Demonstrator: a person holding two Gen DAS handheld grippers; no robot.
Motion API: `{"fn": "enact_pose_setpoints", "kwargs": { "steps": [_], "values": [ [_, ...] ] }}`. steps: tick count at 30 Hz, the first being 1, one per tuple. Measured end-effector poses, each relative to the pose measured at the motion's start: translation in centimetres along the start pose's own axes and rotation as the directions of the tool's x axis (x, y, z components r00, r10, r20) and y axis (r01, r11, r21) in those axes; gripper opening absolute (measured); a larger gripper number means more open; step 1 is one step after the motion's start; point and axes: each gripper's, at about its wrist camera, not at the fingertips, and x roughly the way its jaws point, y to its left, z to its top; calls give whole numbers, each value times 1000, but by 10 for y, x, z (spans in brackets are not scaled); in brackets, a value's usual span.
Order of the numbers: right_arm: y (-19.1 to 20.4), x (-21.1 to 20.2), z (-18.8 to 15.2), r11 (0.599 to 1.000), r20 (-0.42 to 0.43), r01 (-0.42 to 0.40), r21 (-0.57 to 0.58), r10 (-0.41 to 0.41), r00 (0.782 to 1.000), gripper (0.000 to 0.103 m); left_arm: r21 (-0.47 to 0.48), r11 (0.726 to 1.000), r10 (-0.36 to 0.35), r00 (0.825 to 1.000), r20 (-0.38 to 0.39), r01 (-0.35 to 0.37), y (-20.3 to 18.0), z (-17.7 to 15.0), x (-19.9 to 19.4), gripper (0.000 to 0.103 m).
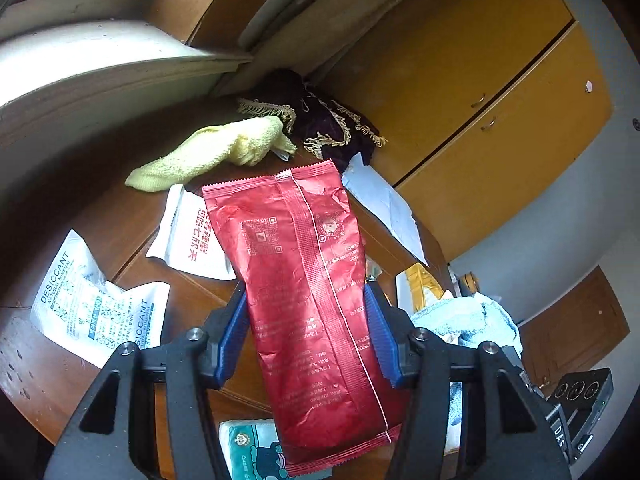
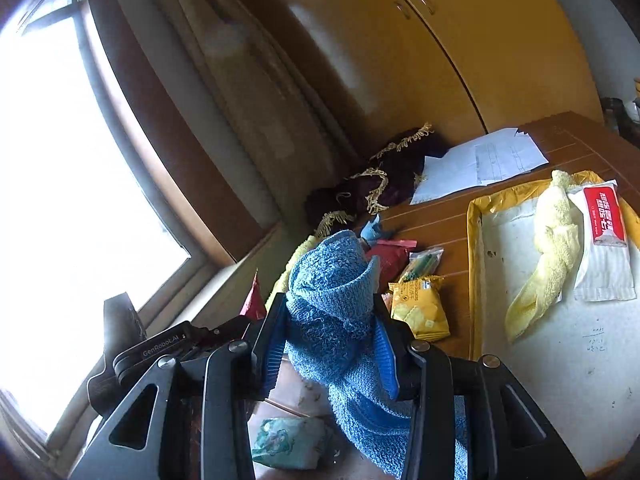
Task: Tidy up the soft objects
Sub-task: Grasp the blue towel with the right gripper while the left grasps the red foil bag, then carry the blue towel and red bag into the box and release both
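My left gripper [image 1: 306, 300] is shut on a red foil packet [image 1: 304, 288], held above the brown wooden table [image 1: 100, 216]. My right gripper [image 2: 330, 316] is shut on a blue towel [image 2: 332, 300] that hangs down between its blue pads. A yellow towel [image 1: 208, 152] lies on the table past the red packet. A second yellow towel [image 2: 548, 248] and a white tissue pack with a red label [image 2: 604, 248] lie on a white tray with a yellow rim [image 2: 476, 280].
Desiccant bags [image 1: 88, 300], a white pouch [image 1: 188, 236], a dark fringed cloth [image 1: 328, 120], papers [image 2: 480, 164], a yellow snack bag [image 2: 420, 312] and a teal tissue pack [image 2: 288, 440] litter the table. A wardrobe [image 1: 480, 100] stands behind, a window [image 2: 60, 200] at the left.
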Motion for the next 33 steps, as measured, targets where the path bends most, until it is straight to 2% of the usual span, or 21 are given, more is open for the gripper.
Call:
{"fn": "enact_pose_setpoints", "kwargs": {
  "steps": [3,7,11,15,18,21,25,30,33],
  "values": [
    [-2,-2,0,1000,12,-16,17,16,1000,40,24,1000,-17,999,31,16,-1,1,-8,54],
    [-6,-11,4,1000,31,12,24,-13,999,41,70,997,-20,996,85,14,-12,2,-15,54],
    [-16,-34,17,999,108,30,44,-35,994,41,81,992,-99,994,52,94,-30,8,-12,54],
    [-31,-51,29,994,148,91,67,-100,984,41,121,973,-192,981,-30,194,-64,8,-2,54],
    [-45,-59,34,988,148,132,79,-143,979,41,146,953,-249,962,-110,264,-94,1,11,54],
    [-63,-69,36,974,152,204,101,-218,964,41,178,933,-279,941,-190,312,-126,-10,24,54],
    [-90,-73,39,945,116,296,141,-313,943,41,210,920,-272,924,-268,332,-159,-20,53,54],
    [-115,-68,30,933,56,313,180,-327,943,41,210,921,-233,896,-378,328,-180,-32,93,54],
    [-121,-66,23,915,18,366,171,-374,927,41,225,924,-191,883,-429,309,-188,-42,116,54]
  ]
}}
